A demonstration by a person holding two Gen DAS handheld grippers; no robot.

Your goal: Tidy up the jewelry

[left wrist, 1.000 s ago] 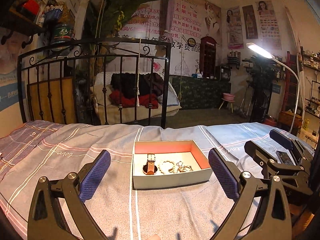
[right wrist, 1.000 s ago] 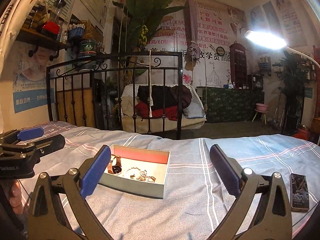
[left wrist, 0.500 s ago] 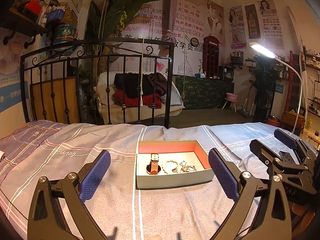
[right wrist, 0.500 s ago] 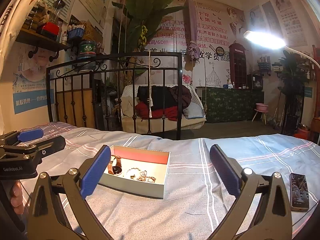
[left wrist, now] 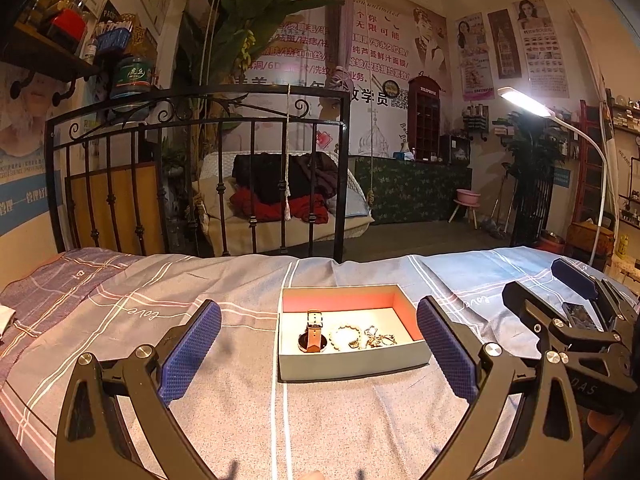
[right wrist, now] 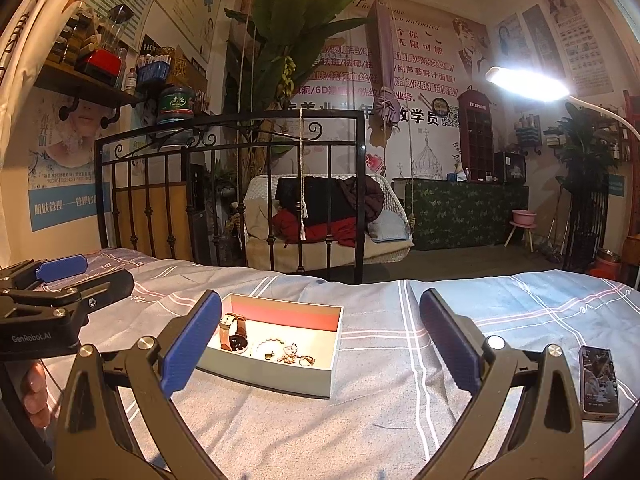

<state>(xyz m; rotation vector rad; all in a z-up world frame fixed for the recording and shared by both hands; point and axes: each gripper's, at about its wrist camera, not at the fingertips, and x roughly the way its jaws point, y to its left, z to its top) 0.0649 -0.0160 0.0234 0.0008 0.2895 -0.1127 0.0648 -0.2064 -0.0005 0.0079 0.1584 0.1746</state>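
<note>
A striped bedsheet (left wrist: 160,320) before an iron bed frame (left wrist: 200,168) carries the open box (left wrist: 352,364) and phone (right wrist: 598,382); left gripper (left wrist: 318,350) and right gripper (right wrist: 320,340) hover, jaws wide, empty.

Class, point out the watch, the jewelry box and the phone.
watch (left wrist: 315,332): left wrist view, brown strap.
jewelry box (left wrist: 352,364): left wrist view, front wall.
phone (right wrist: 599,382): right wrist view, screen.

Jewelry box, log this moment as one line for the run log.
left gripper: open, empty | right gripper: open, empty | box: on bed, lidless | inside: watch, bracelet, small pieces | phone: on bed
</note>
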